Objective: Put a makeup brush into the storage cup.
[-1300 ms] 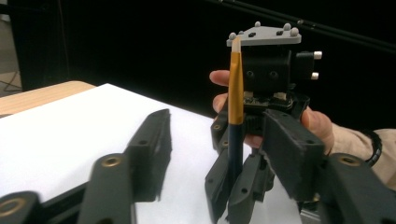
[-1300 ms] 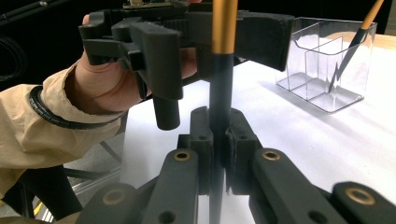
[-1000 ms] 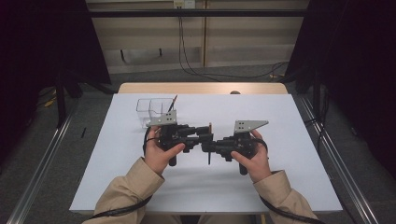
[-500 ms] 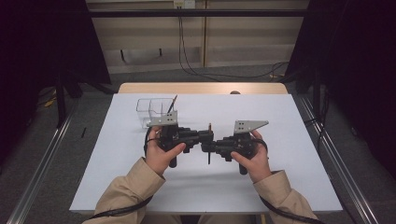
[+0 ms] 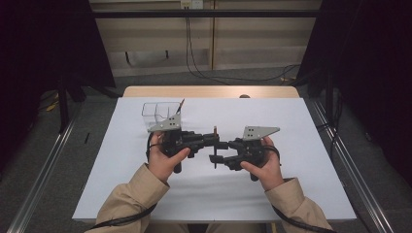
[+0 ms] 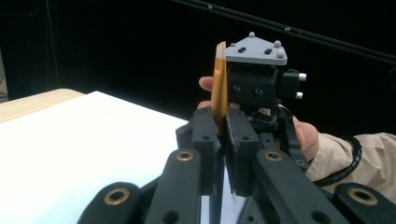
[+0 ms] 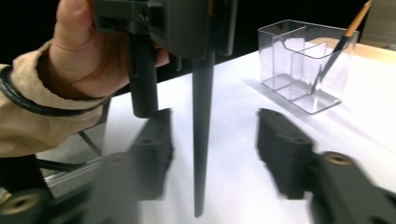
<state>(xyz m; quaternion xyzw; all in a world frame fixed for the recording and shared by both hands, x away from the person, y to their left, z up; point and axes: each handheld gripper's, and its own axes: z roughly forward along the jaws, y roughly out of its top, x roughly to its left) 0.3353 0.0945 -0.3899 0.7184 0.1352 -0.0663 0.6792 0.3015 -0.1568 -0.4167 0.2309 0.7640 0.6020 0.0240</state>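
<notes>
A thin brush [image 5: 214, 145] with an orange top end [image 6: 219, 79] and a black tapered shaft [image 7: 201, 140] stands upright over the white table. My left gripper [image 5: 217, 141] [image 6: 223, 126] is shut on its upper part. Facing it from the right, my right gripper [image 5: 224, 154] [image 7: 217, 128] has just been opening. Its jaws now stand apart on either side of the shaft and do not touch it. Each gripper is held in one of the person's hands.
A clear plastic holder [image 5: 158, 111] [image 7: 299, 60] with compartments stands at the back left of the white sheet [image 5: 291, 126]. A second orange-handled brush [image 5: 180, 104] [image 7: 350, 28] leans in it. The table's wooden far edge [image 5: 209, 91] lies beyond.
The right gripper's jaws have spread away from the brush shaft. The left gripper keeps hold of the brush, and both hands stay where they were.
</notes>
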